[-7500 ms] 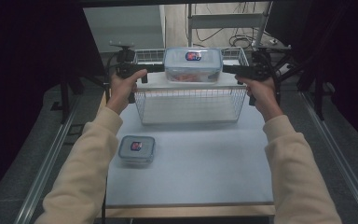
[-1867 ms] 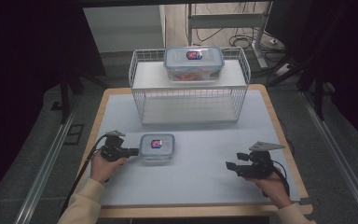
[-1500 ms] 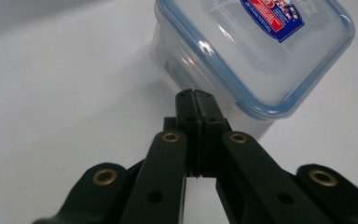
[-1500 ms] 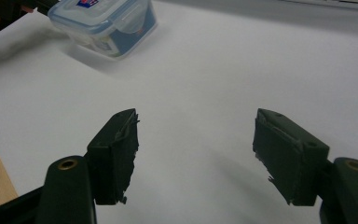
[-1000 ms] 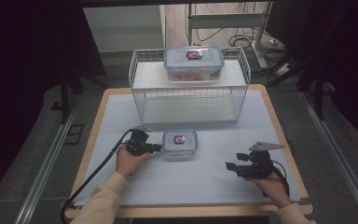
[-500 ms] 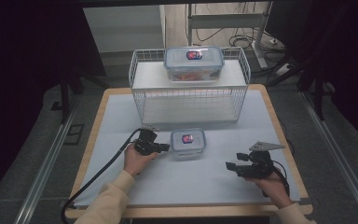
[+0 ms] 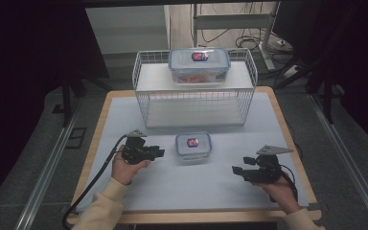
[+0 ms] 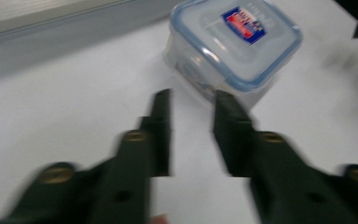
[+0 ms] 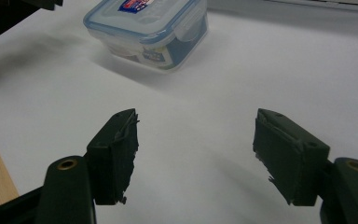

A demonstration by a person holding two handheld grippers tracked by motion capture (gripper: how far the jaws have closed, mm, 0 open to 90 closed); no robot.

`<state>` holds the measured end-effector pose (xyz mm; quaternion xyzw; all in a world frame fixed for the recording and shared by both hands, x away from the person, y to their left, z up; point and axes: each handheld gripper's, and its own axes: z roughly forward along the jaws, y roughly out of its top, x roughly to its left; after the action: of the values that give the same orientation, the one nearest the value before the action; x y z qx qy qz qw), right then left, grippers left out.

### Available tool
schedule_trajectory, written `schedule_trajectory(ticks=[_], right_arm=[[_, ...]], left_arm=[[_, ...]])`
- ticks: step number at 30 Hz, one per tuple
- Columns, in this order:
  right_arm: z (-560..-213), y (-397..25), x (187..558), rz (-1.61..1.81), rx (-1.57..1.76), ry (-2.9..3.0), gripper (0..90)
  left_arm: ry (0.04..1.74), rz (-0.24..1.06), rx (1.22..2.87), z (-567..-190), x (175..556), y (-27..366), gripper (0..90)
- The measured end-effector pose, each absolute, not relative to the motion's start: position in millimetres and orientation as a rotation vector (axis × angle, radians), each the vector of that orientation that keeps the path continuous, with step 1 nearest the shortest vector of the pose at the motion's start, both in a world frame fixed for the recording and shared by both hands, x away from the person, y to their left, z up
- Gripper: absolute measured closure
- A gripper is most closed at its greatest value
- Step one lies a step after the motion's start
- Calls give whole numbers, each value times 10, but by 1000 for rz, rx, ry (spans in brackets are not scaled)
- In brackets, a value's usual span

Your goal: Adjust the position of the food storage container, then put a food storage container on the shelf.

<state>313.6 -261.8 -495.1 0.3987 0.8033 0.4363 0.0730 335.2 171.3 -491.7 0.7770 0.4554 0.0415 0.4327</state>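
Done: large lidded container (image 7: pixel 199 64) sits on top of the wire rack (image 7: pixel 143 91) | Left: small lidded container (image 7: pixel 192 145) mid-table, in front of rack, ungrasped | left claw (image 7: pixel 159 152) just beside it, slightly apart, empty | right claw (image 7: pixel 235 170) wide apart, well off.

On the surface (image 7: pixel 196 187), the small container (image 7: pixel 193 145) sits near the centre. The wire rack (image 7: pixel 195 98) stands at its 12 o'clock, well apart, with the large container (image 7: pixel 199 65) on top of the rack's shelf. The left gripper (image 7: pixel 159 152) lies just beside the small container at 9 o'clock; the right gripper (image 7: pixel 236 170) rests at its 4 o'clock, farther off.
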Motion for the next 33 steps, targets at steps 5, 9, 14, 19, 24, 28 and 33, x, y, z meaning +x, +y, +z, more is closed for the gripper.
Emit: schedule_trajectory(ticks=[5, 9, 14, 19, 24, 28, 33], right_arm=[[-4950, -2626, 3141, 1315, 1200, 2410, 303], [-4932, -2619, 3149, 1322, 1197, 2402, 296], [-4895, -2582, 3182, 1351, 1188, 2402, 279], [-4870, -2494, 3252, 1394, 1191, 2415, 259], [-4897, -2452, 3276, 1380, 1188, 2432, 250], [-4904, -2453, 3287, 1386, 1203, 2423, 249], [-4899, -2455, 3284, 1384, 1196, 2423, 248]], left_arm=[[1176, 63, 1892, -4873, 3337, 1756, 304], [1185, 18, 1864, -4873, 3353, 1777, 231], [1196, -29, 1830, -4912, 3404, 1769, 208], [1210, -66, 1809, -4951, 3460, 1749, 195], [1227, -93, 1796, -4985, 3514, 1737, 183], [1241, -155, 1782, -5044, 3652, 1643, 170], [1239, -218, 1792, -5106, 3759, 1484, 174]])
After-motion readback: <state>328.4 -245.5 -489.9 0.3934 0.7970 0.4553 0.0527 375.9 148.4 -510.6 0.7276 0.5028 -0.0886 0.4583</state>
